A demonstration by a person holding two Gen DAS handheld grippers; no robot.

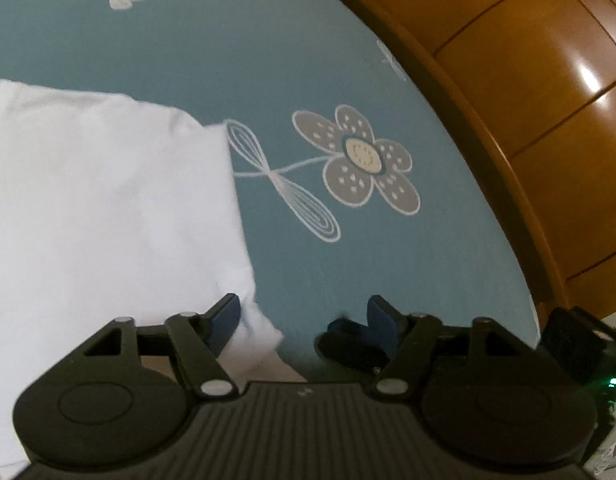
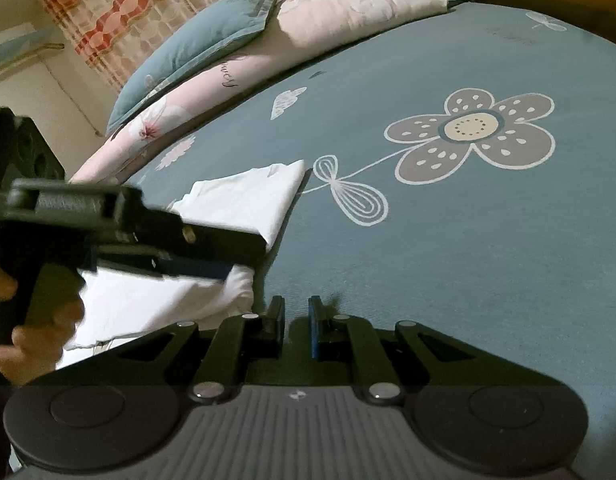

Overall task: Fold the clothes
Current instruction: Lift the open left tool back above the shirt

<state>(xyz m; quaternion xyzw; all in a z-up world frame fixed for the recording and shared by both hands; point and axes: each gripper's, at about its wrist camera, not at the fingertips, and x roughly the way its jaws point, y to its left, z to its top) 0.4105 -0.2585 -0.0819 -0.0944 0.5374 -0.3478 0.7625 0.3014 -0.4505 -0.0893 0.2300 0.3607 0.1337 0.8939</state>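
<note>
A white cotton garment is lying on the teal bedsheet printed with a grey flower, near the edge of the bed, and it is already gathered into a roughly rectangular shape with more than one layer showing along its right side. One corner of it is reaching in between the fingers of the left gripper.

The left gripper is spread wide, and nothing is being clamped by it, although the cloth corner is lying just beside its left finger. The right gripper is almost closed, with only a narrow slot left between its fingers; no cloth is being pinched there, and only the bedsheet is seen under it. In the right wrist view the left tool is being held by a hand over the near part of the garment.

The scene is judged to fit two stages: a corner being released after a fold was laid, or a corner being approached for another fold. Which of the two, cannot be decided.

Counted: one white garment, two grippers, one hand in view, one teal pillow, one pale pink flowered quilt, one checked curtain.
</note>
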